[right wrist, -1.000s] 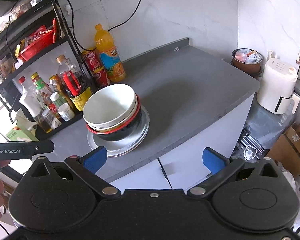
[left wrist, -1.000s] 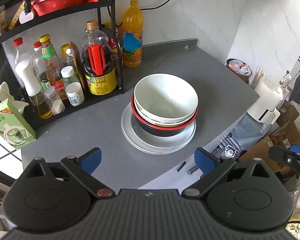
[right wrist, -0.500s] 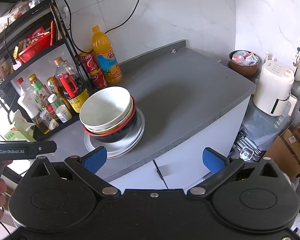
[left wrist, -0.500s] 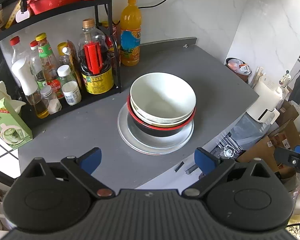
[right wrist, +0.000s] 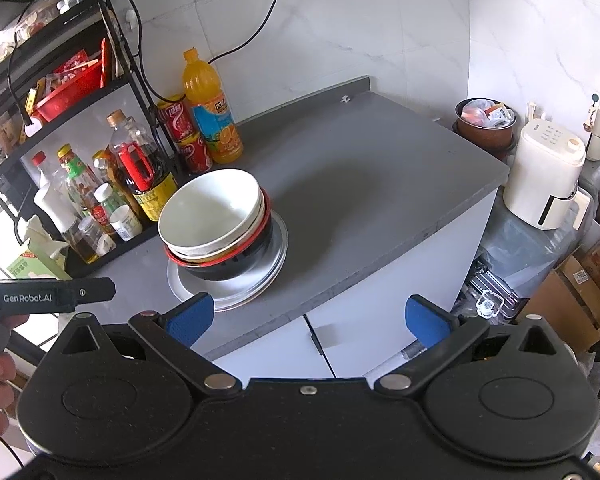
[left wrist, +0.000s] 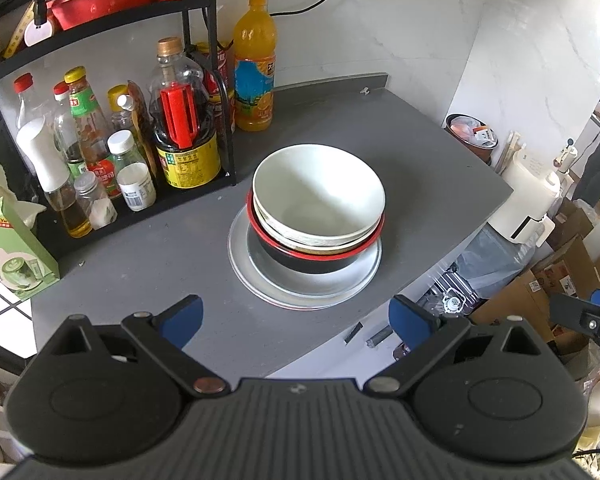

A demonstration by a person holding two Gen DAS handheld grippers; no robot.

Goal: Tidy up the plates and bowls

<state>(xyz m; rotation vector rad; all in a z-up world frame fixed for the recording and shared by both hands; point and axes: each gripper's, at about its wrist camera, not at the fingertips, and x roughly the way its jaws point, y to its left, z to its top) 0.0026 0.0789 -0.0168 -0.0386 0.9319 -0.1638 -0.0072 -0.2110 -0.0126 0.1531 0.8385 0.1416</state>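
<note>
Both my grippers hang back off the near edge of the counter (left wrist: 420,168), jaws spread wide and holding nothing: left gripper (left wrist: 296,316), right gripper (right wrist: 308,316). Straight ahead of my left one, near that front edge, sits the stack: a white bowl (left wrist: 320,192) nested in a red-rimmed black bowl (left wrist: 300,256) on a silver plate (left wrist: 304,292). From my right gripper the stack lies ahead and off to the left, so I judge my left the better placed. Beyond stands the condiment rack (left wrist: 220,120) along the far left edge.
</note>
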